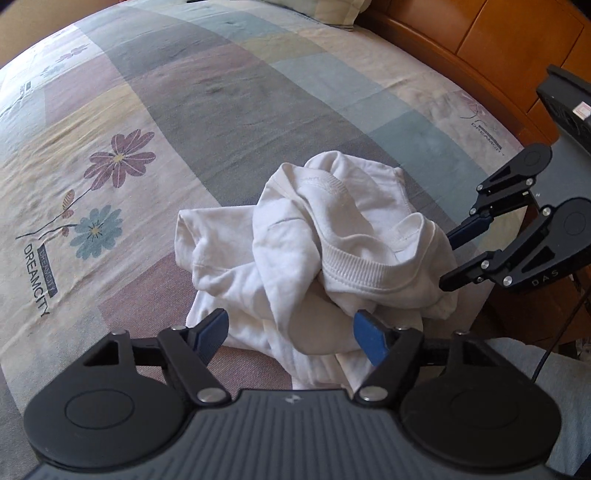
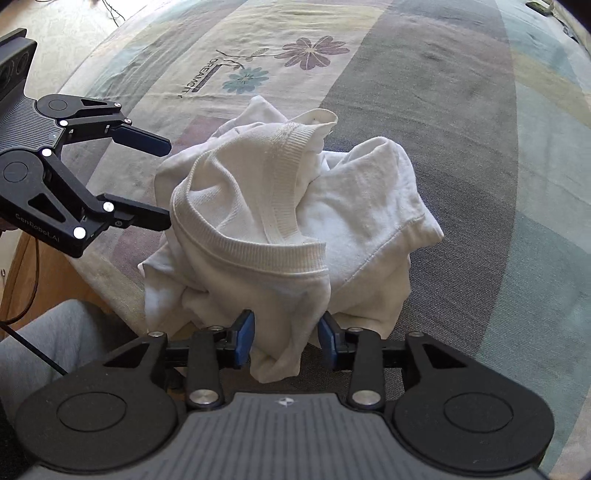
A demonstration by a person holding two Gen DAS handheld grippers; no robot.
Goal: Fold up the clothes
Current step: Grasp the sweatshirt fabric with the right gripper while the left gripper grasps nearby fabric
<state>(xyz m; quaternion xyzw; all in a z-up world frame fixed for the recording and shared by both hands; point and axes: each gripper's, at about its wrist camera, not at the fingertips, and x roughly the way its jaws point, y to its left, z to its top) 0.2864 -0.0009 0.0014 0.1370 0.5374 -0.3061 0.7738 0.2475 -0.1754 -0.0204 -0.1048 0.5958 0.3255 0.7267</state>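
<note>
A crumpled white T-shirt (image 1: 314, 251) with a ribbed collar lies in a heap on the bed near its edge; it also shows in the right wrist view (image 2: 280, 229). My left gripper (image 1: 291, 334) is open, its blue pads on either side of the near part of the heap. In the right wrist view the left gripper (image 2: 168, 181) is open at the shirt's left side. My right gripper (image 2: 286, 341) is open, with a fold of the shirt hanging between its pads, not pinched. In the left wrist view the right gripper (image 1: 447, 254) sits at the shirt's right edge.
The bedsheet (image 1: 147, 110) is patchwork pastel with flower prints and "DREAMCITY" text. A wooden headboard or cabinet (image 1: 480, 44) stands at the far right, with a pillow (image 1: 332, 11) at the top. The person's grey-trousered leg (image 2: 48, 339) is by the bed edge, with a cable beside it.
</note>
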